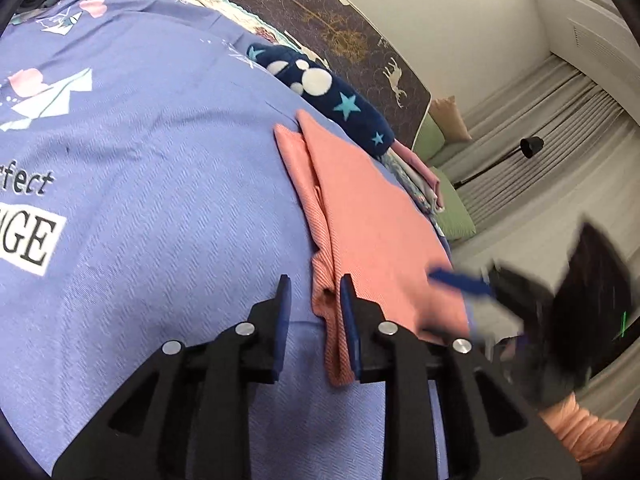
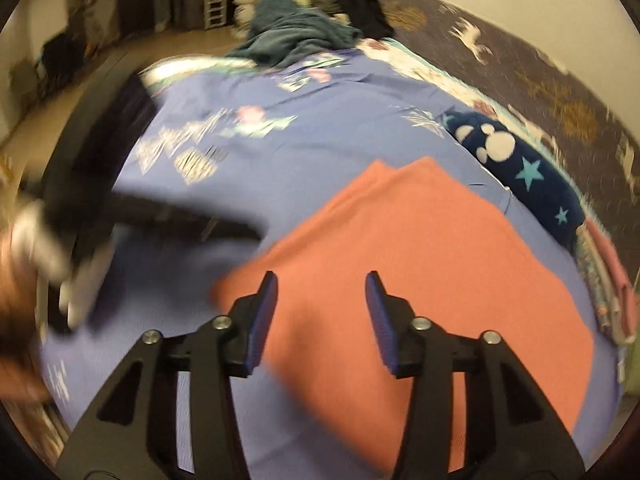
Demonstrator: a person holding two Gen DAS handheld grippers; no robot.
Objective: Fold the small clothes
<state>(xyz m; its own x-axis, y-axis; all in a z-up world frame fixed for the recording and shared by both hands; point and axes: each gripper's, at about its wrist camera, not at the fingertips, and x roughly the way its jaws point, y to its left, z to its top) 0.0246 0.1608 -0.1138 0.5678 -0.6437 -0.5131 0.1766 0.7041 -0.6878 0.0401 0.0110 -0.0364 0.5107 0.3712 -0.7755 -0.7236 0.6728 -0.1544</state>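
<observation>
A salmon-pink small garment (image 1: 368, 220) lies partly folded on the purple printed bedspread (image 1: 160, 184). It also shows in the right wrist view (image 2: 420, 264) as a broad flat shape. My left gripper (image 1: 314, 284) is open, its jaws straddling the garment's near left edge, where a folded strip lies between them. My right gripper (image 2: 322, 280) is open and empty, hovering over the garment's near left part. The right gripper appears blurred at the garment's right edge in the left wrist view (image 1: 460, 280). The left gripper shows as a dark blur (image 2: 160, 216) in the right wrist view.
A navy fleece item with stars and white dots (image 1: 328, 92) lies beyond the garment, also in the right wrist view (image 2: 520, 168). Folded clothes (image 2: 612, 276) are stacked at the bed's right edge. A teal and dark clothes pile (image 2: 304, 28) sits at the far end.
</observation>
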